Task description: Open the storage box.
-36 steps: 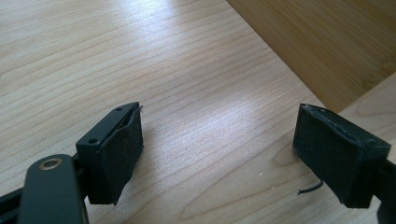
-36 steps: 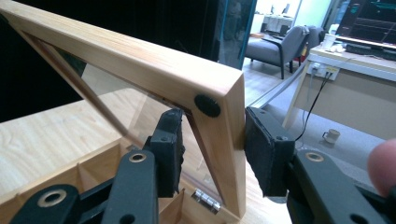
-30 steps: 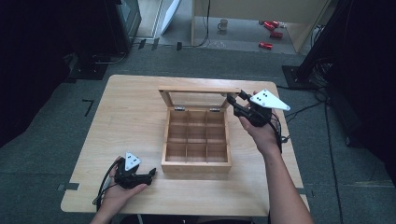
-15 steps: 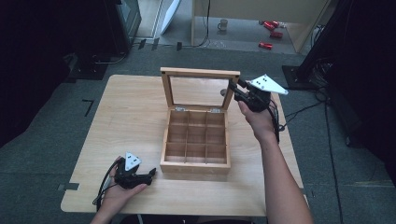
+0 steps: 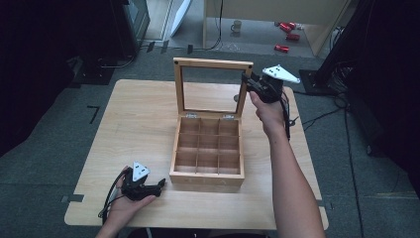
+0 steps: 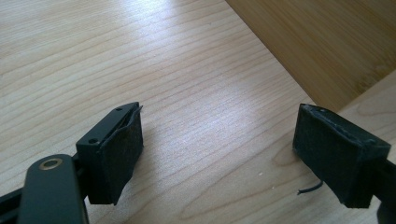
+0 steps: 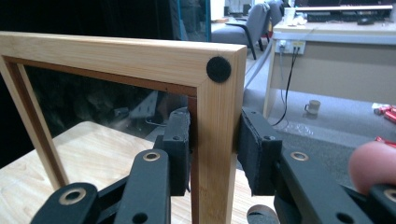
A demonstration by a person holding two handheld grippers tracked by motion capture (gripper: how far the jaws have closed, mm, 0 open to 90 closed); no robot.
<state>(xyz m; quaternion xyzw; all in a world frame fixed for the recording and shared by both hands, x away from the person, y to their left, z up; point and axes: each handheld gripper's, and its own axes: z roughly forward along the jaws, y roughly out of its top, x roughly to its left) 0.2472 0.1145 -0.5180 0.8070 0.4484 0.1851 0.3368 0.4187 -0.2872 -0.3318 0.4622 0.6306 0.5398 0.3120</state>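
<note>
A wooden box [image 5: 207, 179] with several empty compartments stands at the middle of the table. Its glass-windowed lid [image 5: 213, 63] stands upright on its hinges at the box's far side. My right gripper [image 5: 246, 79] is shut on the right side rail of the lid's frame, near the top corner. In the right gripper view both pads [image 7: 180, 140] press on that wooden rail [image 7: 212, 116], just under a black felt dot. My left gripper [image 5: 161, 184] lies on the table at the box's front left, held by a hand. Its jaws are open with bare tabletop between them [image 6: 217, 154], and the box's wall [image 6: 327, 42] is just ahead.
The light wooden table [image 5: 138, 114] has bare room left of the box. On the floor behind the table are a mug [image 5: 237, 26] and red objects [image 5: 286, 35], beside a wooden desk. Cables run on the floor at the right.
The lid has swung up from a low tilt to upright, carried by my right gripper, which moved toward the far side and a little up. The left gripper has not moved.
</note>
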